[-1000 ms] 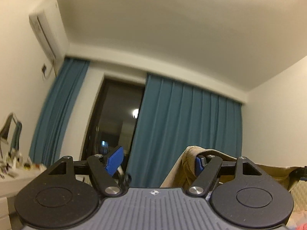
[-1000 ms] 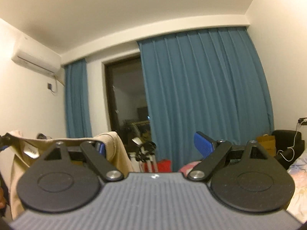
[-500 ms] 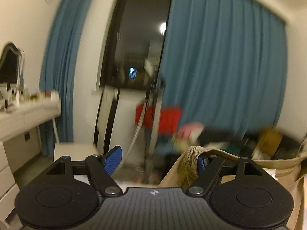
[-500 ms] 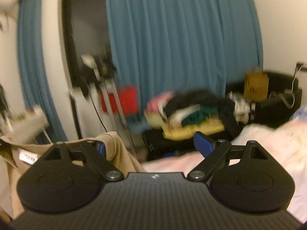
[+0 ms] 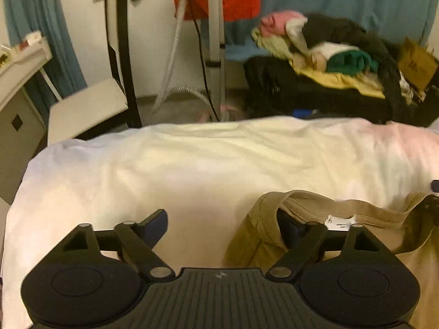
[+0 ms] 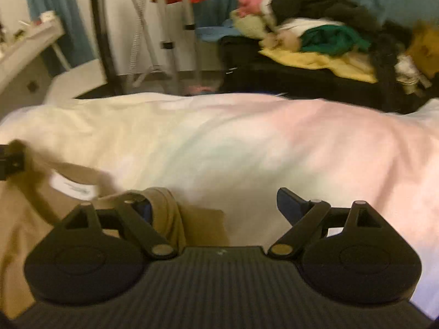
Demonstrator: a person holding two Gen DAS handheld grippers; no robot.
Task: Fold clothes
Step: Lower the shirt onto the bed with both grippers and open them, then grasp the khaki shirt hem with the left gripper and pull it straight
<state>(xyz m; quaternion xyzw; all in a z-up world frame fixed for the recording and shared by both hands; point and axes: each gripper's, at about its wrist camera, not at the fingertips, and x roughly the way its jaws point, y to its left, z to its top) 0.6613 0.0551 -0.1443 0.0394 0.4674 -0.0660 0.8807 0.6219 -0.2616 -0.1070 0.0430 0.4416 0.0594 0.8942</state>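
A tan garment (image 5: pixel 323 213) with a white neck label hangs between my two grippers over the white bed sheet (image 5: pixel 192 164). In the left wrist view my left gripper (image 5: pixel 222 224) has its jaws wide apart, and the garment's collar edge is draped over the right finger (image 5: pixel 288 227). In the right wrist view my right gripper (image 6: pixel 216 205) also stands wide apart, with the tan cloth (image 6: pixel 164 211) hooked over its left finger (image 6: pixel 142 208). The label (image 6: pixel 74 186) shows at left.
Beyond the bed's far edge lies a pile of clothes (image 5: pixel 329 54) on a black case. A metal stand (image 5: pixel 214 41) with a hose and a red cloth stands behind. A white desk (image 5: pixel 19 63) is at left. Teal curtains hang at the back.
Both grippers have tilted down from the ceiling and curtains to the bed. The tan garment has come down with them, still hooked on one finger of each.
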